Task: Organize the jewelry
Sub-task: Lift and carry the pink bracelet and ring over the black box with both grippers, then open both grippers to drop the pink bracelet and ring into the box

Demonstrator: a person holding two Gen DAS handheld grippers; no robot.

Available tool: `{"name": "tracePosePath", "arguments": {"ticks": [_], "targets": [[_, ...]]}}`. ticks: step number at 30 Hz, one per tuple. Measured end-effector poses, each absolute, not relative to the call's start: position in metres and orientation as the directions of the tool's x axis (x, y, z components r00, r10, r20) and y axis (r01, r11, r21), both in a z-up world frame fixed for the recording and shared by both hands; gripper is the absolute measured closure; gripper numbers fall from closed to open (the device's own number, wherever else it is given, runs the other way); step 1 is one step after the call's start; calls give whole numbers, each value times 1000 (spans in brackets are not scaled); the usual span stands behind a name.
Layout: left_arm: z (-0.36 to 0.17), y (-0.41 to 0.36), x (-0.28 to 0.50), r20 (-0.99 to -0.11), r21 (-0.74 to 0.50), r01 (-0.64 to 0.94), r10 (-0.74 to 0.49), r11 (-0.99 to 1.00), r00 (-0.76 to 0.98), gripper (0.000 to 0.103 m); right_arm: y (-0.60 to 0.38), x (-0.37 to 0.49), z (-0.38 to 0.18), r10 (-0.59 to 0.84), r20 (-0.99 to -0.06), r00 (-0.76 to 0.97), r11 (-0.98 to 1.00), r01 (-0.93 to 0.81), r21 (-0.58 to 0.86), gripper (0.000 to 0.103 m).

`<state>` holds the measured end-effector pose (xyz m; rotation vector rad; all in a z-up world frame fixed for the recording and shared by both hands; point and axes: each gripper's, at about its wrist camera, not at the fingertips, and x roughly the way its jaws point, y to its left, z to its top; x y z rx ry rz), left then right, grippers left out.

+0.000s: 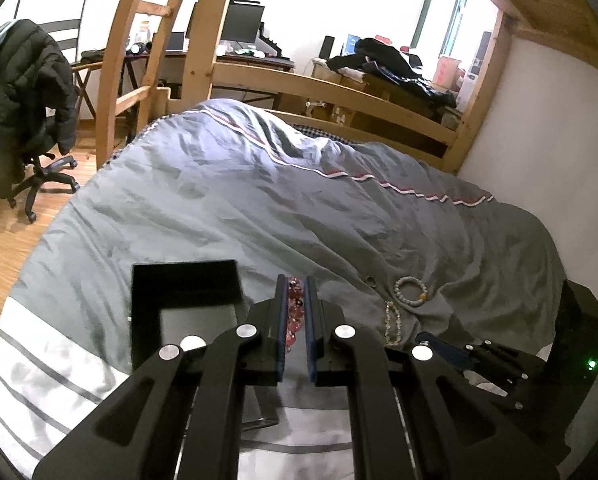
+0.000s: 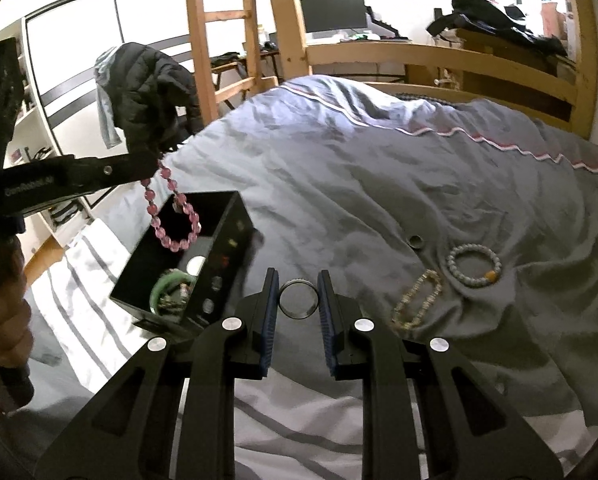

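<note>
My left gripper (image 1: pixel 297 280) is shut on a pink bead bracelet (image 1: pixel 295 312). In the right wrist view the bracelet (image 2: pixel 175 220) hangs from the left gripper (image 2: pixel 155 164) over the open black jewelry box (image 2: pixel 223 240), which holds a green bangle (image 2: pixel 167 284). The box also shows in the left wrist view (image 1: pixel 147 280). My right gripper (image 2: pixel 299 276) is shut on a dark metal ring (image 2: pixel 299 298), above the grey duvet (image 2: pixel 339 180). A pale blue bead bracelet (image 2: pixel 475 266), a cream bead bracelet (image 2: pixel 417 300) and a small dark ring (image 2: pixel 415 242) lie on the duvet to the right.
The bed has a wooden frame (image 2: pixel 439 56) and ladder (image 2: pixel 203 40). An office chair with a black jacket (image 1: pixel 27 92) stands on the wood floor to the left. A wall (image 1: pixel 539 120) runs along the bed's right side.
</note>
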<state>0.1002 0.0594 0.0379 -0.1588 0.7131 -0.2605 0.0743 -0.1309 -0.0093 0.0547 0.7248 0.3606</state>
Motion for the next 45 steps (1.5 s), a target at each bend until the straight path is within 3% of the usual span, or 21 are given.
{"name": "tracePosePath", "arguments": {"ticks": [20,28,45], "targets": [[36,125,113,-634,-261,98,-247,960,733,96,-44,87,7,446,-626,639,881,-438,180,82],[12,146,127,-666,-322,50,-264,945,698,96,-12,92,-19,467,-671,576,861,-468,198,82],[0,146,135,-704,-313,15,-242,950,667,96,-4,96,-39,474,-703,530,852,-479,213,82]]}}
